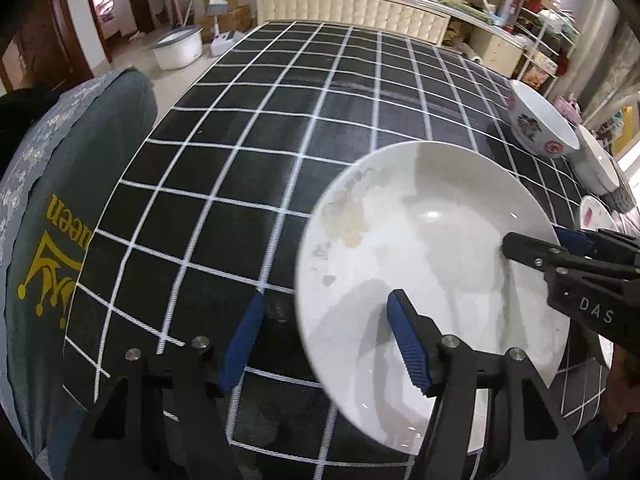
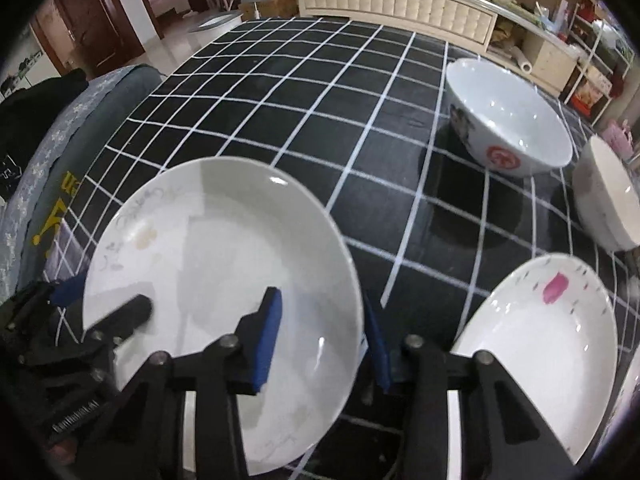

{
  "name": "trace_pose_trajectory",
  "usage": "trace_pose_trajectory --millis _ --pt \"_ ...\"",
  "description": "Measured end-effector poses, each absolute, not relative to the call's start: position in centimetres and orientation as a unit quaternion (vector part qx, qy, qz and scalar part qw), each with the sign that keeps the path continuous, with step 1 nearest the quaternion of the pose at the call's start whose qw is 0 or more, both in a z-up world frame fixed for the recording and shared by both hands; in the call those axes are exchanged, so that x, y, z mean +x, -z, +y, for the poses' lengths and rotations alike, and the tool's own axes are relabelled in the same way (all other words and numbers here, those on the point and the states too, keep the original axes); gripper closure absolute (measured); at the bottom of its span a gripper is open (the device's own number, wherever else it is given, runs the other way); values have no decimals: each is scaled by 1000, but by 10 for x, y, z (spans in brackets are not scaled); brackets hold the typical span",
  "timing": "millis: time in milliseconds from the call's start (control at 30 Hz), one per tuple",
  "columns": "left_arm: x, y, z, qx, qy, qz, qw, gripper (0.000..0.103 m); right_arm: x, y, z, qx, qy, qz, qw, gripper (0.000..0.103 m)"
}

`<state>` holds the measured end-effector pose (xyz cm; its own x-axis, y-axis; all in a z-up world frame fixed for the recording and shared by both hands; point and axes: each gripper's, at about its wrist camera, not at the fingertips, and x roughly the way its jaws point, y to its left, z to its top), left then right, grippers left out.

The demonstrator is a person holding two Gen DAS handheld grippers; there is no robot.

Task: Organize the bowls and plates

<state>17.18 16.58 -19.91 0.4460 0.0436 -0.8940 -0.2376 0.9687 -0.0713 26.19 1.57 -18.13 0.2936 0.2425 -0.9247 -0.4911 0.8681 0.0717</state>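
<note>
A large white plate point(image 1: 432, 264) point(image 2: 216, 256) lies on the black checked tablecloth point(image 1: 280, 120). My left gripper point(image 1: 326, 342) straddles its left rim: the inner pad is over the plate's well and the outer pad stands clear of the edge, so the jaws are open. My right gripper point(image 2: 322, 340) straddles the opposite rim. Its outer pad is close beside the edge and its inner pad is over the well, with the jaws apart. Each gripper also shows in the other view, my right gripper point(image 1: 560, 246) at the plate's right rim and my left gripper point(image 2: 104, 304) at its left.
A white bowl with a red mark point(image 2: 508, 120) point(image 1: 540, 128) stands further back on the right. Beside it is a plain white bowl point(image 2: 608, 196). A plate with a pink flower point(image 2: 540, 344) lies near my right gripper. A grey-covered chair point(image 1: 60, 240) stands at the table's left edge.
</note>
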Motion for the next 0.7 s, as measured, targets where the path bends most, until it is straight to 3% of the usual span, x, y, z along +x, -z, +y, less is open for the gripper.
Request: trace_pose_trajectory --millis 133,200,333,467,700 --pt "170 200 161 -106 -67 517 847 42 256 182 14 -108 -227 548 797 58" --pt "170 199 160 -112 -57 515 848 53 258 182 12 -91 -226 558 794 58" --pt "171 198 162 -116 -58 518 845 58 257 183 8 -80 -218 562 794 62" --pt "173 196 171 -127 -73 522 840 72 260 183 2 -52 -214 571 791 66" --pt "174 191 160 -94 -78 527 841 72 259 169 -5 -36 -203 571 795 66"
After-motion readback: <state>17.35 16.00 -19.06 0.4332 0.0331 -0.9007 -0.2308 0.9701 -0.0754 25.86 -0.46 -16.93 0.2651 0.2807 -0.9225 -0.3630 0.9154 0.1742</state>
